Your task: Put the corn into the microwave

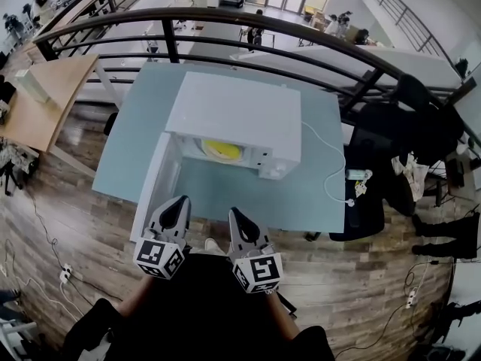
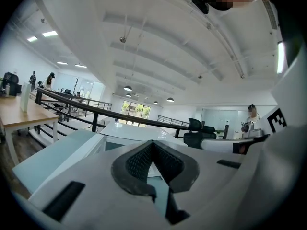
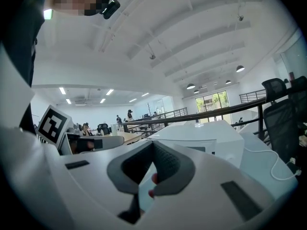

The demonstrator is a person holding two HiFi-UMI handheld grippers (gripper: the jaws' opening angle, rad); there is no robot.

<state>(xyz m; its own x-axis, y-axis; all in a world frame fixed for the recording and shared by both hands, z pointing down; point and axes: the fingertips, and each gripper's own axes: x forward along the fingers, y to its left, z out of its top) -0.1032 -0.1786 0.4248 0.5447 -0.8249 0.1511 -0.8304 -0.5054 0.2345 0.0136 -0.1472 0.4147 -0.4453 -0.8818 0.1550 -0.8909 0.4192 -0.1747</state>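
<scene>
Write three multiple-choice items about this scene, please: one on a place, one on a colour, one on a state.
1. Where is the yellow thing?
A. on the table
B. inside the microwave
C. on the floor

2. What colour is the microwave?
A. black
B. white
C. red

3. How is the microwave door?
A. open
B. shut
C. taken off

Answers:
1 B: the yellow thing shows in the open cavity.
2 B: the casing is white all over.
3 A: the door stands swung out at the left of the head view.
</scene>
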